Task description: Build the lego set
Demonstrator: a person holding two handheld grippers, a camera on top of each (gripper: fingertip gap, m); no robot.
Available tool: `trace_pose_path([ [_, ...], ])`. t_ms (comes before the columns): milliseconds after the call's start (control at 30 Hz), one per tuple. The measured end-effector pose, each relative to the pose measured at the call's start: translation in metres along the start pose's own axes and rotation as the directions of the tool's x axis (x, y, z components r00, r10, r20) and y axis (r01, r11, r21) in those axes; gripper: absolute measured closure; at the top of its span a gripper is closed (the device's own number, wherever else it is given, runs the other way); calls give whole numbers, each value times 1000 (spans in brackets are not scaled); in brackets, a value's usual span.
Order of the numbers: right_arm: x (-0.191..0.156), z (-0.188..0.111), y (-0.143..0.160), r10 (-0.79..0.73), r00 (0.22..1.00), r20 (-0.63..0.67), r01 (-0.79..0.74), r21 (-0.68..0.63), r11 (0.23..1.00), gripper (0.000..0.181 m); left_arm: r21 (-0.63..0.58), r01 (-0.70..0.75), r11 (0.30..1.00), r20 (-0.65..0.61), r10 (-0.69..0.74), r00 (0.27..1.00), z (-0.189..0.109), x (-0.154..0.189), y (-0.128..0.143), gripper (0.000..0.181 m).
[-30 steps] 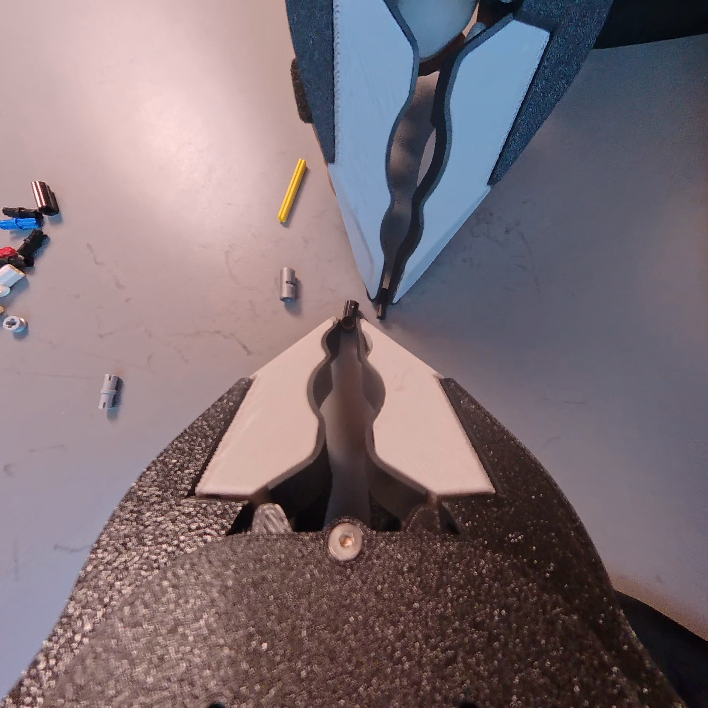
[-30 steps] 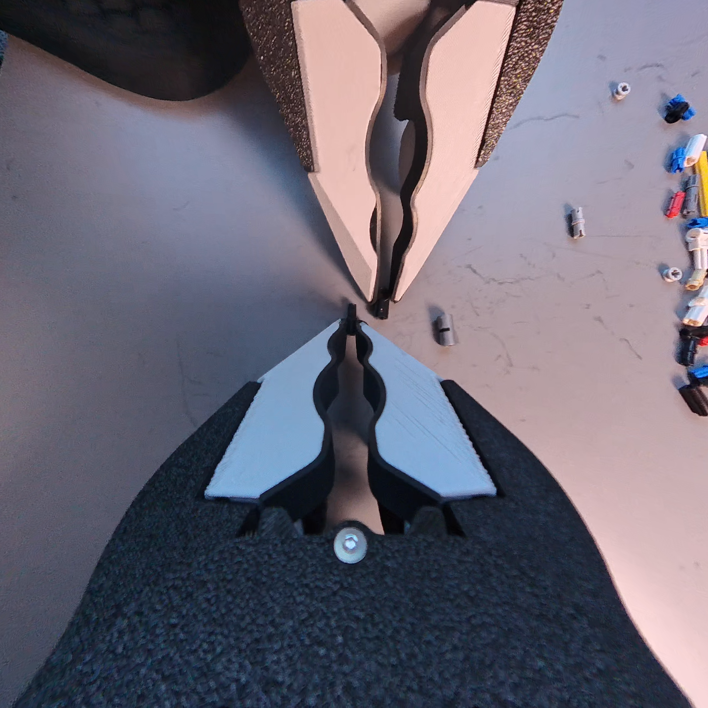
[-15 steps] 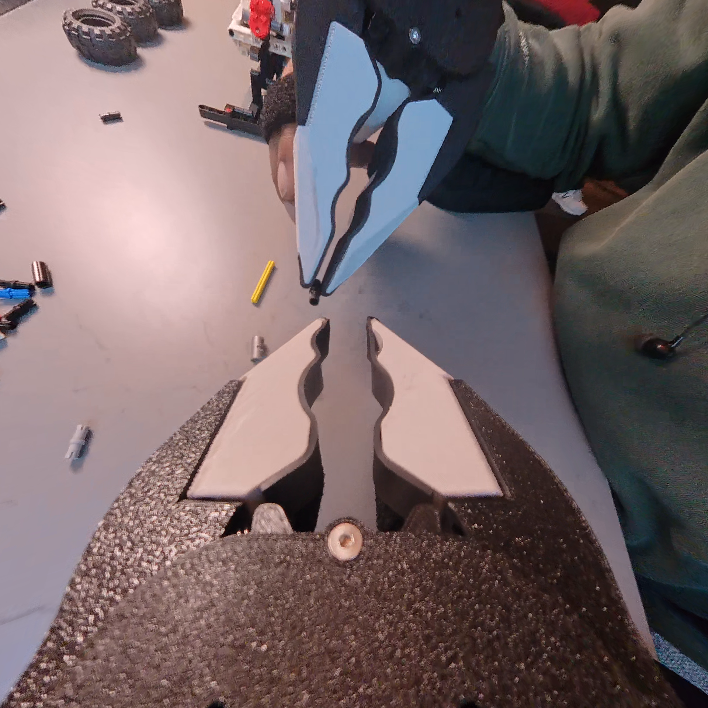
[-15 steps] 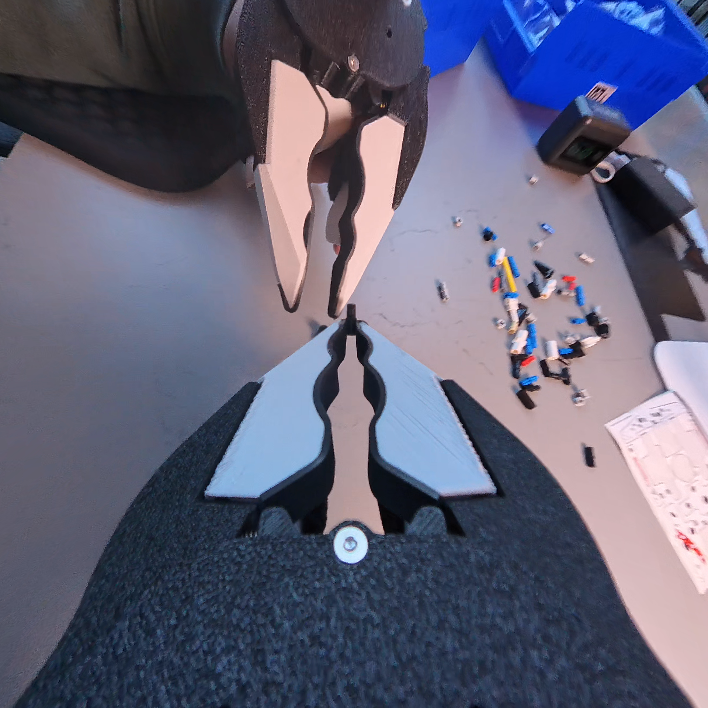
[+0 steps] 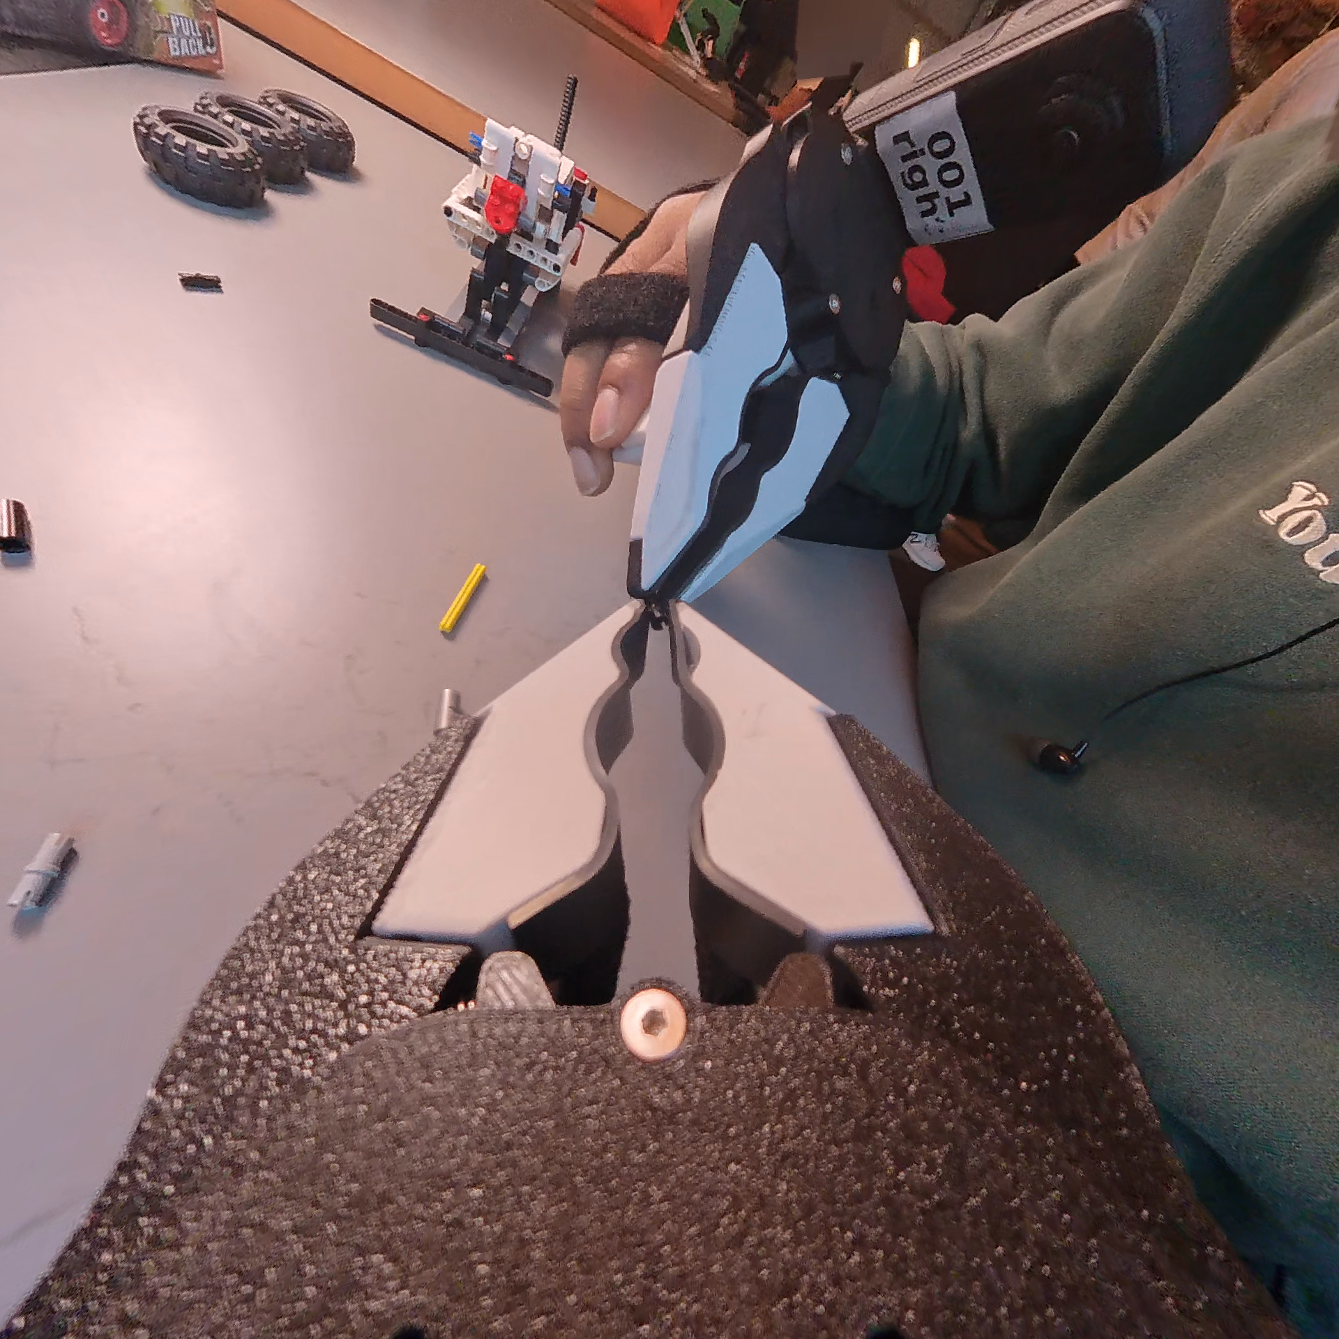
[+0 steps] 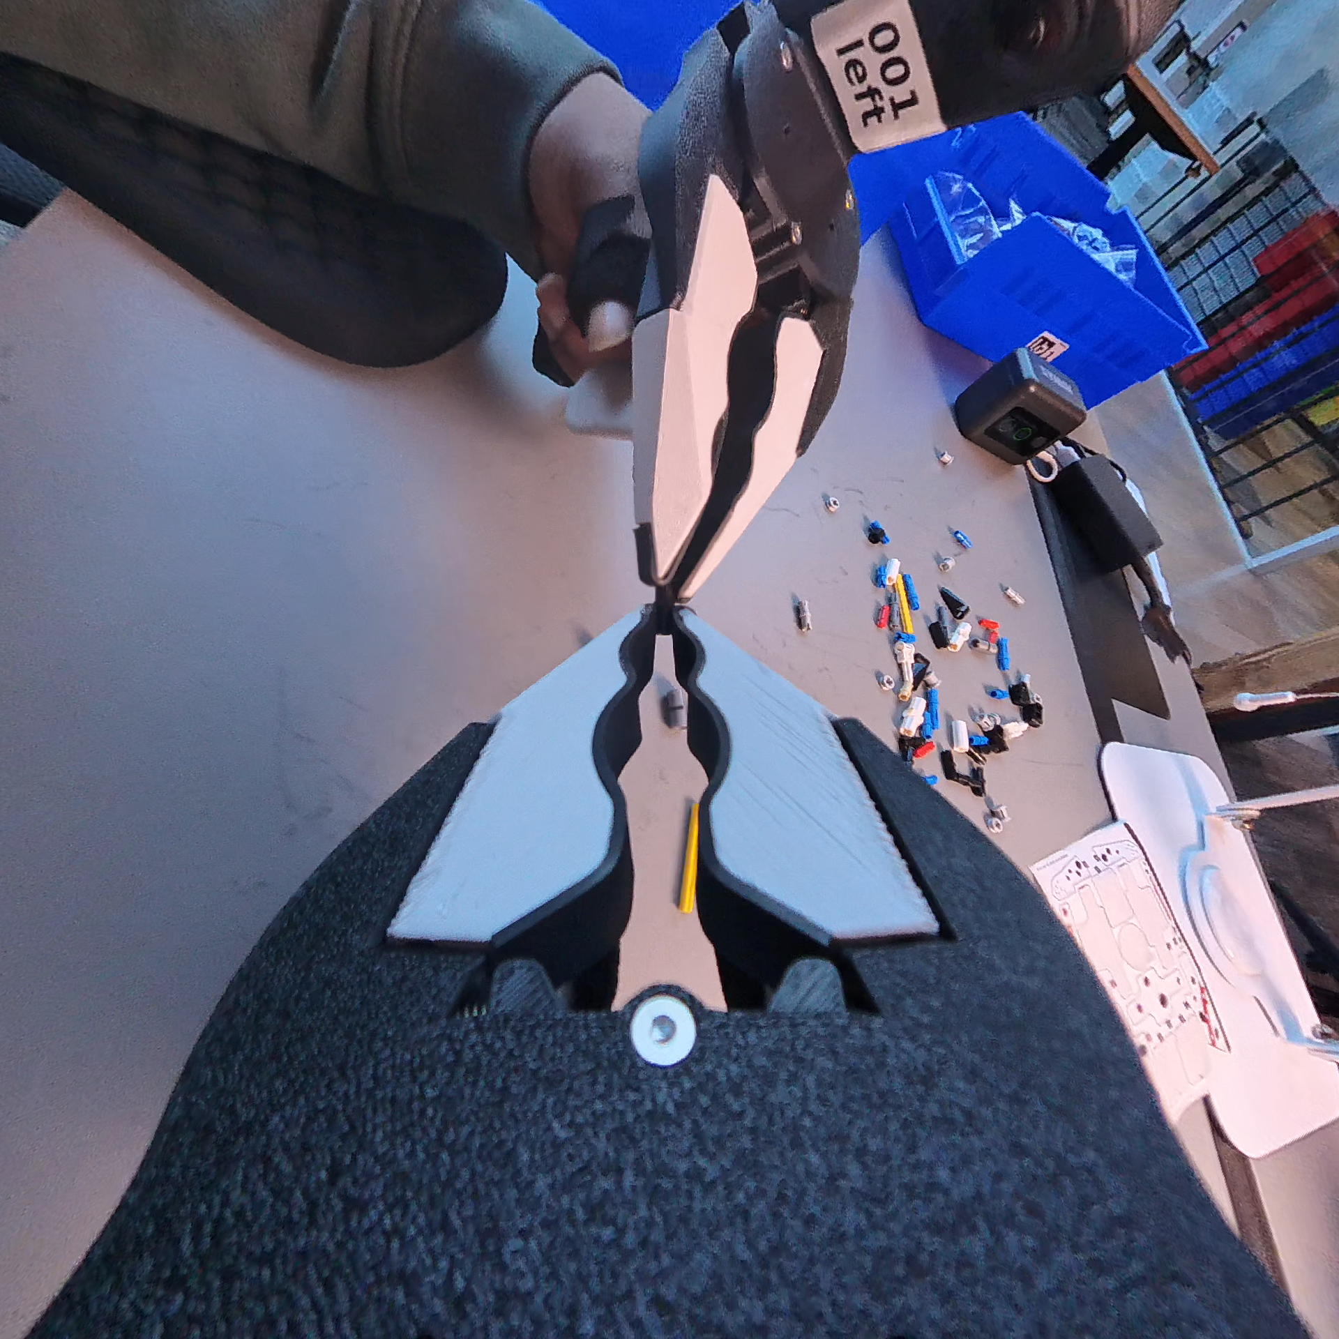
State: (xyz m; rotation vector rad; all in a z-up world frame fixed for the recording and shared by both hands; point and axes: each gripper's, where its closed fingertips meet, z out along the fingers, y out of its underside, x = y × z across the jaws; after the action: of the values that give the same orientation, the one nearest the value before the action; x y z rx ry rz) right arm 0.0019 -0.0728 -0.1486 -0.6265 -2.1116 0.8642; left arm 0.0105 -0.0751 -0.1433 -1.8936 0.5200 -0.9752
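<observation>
My left tongs [image 5: 656,616] and right tongs [image 6: 661,617] meet tip to tip in the air above the grey surface [image 5: 217,471]. Each pair is clenched on a tiny black pin [image 5: 658,620], though I cannot tell whether it is one piece or two joined. On the surface, the half-built lego model [image 5: 518,210] stands upright towards the far edge, with three black tyres [image 5: 239,145] beside it. A yellow axle [image 5: 462,599] lies near the tongs, and a small grey connector [image 5: 42,869] lies apart on the left. In the right wrist view, a scatter of small loose parts [image 6: 942,666] covers the surface, with the instruction sheet [image 6: 1130,956] near its edge. Blue bins [image 6: 1029,275] and a small black camera [image 6: 1018,413] sit farther back.
</observation>
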Motion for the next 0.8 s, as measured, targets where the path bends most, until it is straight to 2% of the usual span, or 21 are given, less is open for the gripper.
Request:
trace_pose_path([
  [267, 3, -9, -12, 22, 1000, -4, -22, 75, 997, 177, 36, 20, 999, -35, -18, 999, -1, 4, -5, 177],
  [467, 4, -16, -23, 92, 995, 29, -95, 161, 982, 177, 90, 28, 996, -96, -19, 995, -4, 13, -14, 177],
  [633, 3, -17, -25, 92, 995, 35, -97, 170, 981, 178, 92, 33, 995, -120, -22, 993, -4, 18, -14, 171],
  [800, 1, -17, -25, 83, 996, 42, -89, 171, 981, 178, 81, 40, 996, -127, -30, 991, -2, 18, -13, 177],
])
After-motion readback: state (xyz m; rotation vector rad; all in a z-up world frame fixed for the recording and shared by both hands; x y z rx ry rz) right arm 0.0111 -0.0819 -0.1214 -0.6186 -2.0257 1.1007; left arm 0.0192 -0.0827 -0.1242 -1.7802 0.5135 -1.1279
